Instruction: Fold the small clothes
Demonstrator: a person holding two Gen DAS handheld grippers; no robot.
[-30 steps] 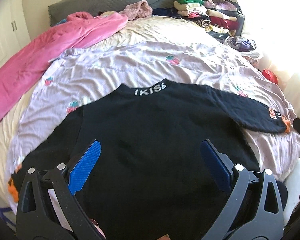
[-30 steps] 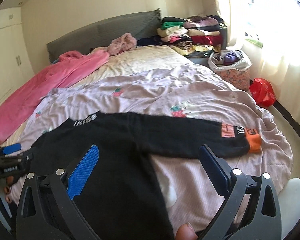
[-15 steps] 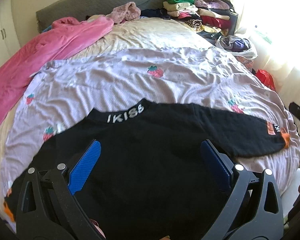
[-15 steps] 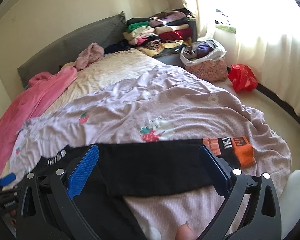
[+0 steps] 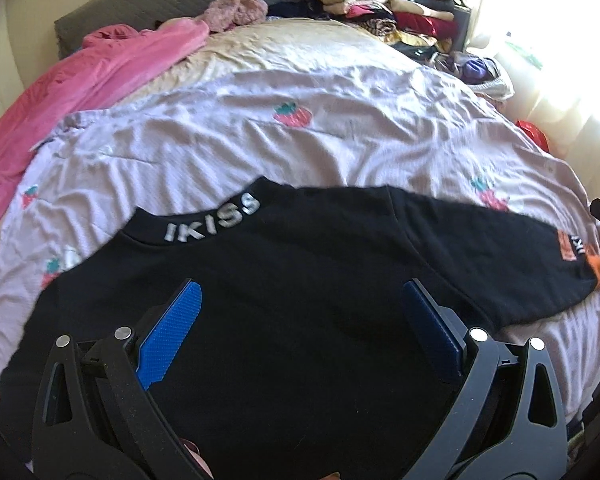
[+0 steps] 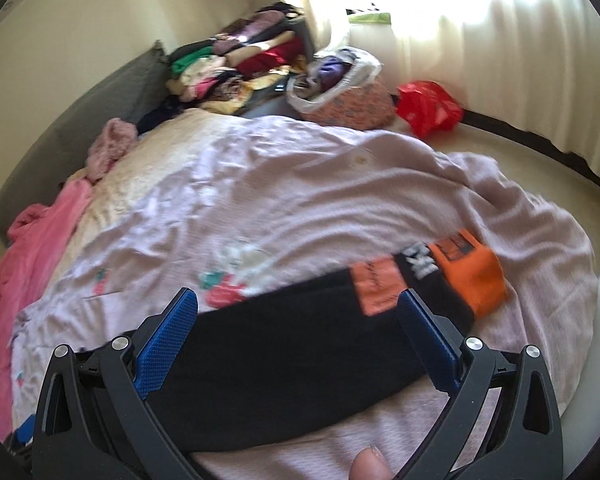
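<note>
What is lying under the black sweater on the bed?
Under the black sweater lies a lilac sheet with strawberry prints, visible all around it. What the sheet looks like directly beneath the sweater is covered and cannot be seen.

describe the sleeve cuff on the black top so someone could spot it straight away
On the bed's lilac strawberry-print sheet lies a black long-sleeved top with IKISS lettering on the collar. Follow its outstretched sleeve toward the window side. The cuff is bright orange, the only orange on that black fabric.
</note>
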